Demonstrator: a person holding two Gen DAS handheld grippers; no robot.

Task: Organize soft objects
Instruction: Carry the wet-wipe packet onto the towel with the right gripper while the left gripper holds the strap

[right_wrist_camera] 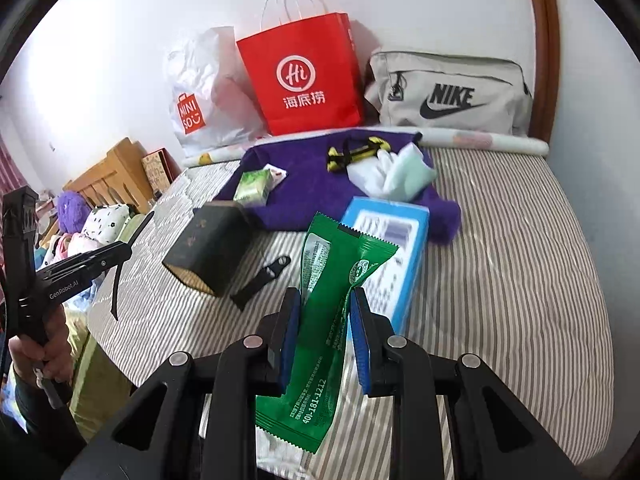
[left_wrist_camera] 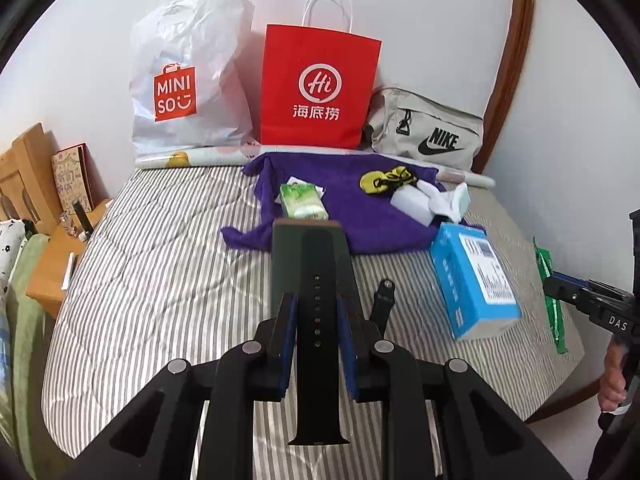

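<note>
My left gripper (left_wrist_camera: 316, 316) is shut on a black watch strap (left_wrist_camera: 317, 344) and holds it above the striped bed; it also shows in the right wrist view (right_wrist_camera: 116, 276). My right gripper (right_wrist_camera: 326, 316) is shut on a green snack packet (right_wrist_camera: 320, 344), held above the bed. A purple towel (left_wrist_camera: 344, 208) lies at the back with a green tissue pack (left_wrist_camera: 302, 202), yellow-black socks (left_wrist_camera: 386, 180) and white socks (left_wrist_camera: 432, 200) on it. A dark box (right_wrist_camera: 208, 248) and a second black strap piece (right_wrist_camera: 262, 276) lie on the bed.
A blue box (left_wrist_camera: 472, 280) lies right of centre. A white Miniso bag (left_wrist_camera: 188, 76), a red paper bag (left_wrist_camera: 316, 88) and a grey Nike bag (left_wrist_camera: 428, 132) stand against the wall. A wooden headboard (left_wrist_camera: 28, 168) and nightstand (left_wrist_camera: 60, 268) are on the left.
</note>
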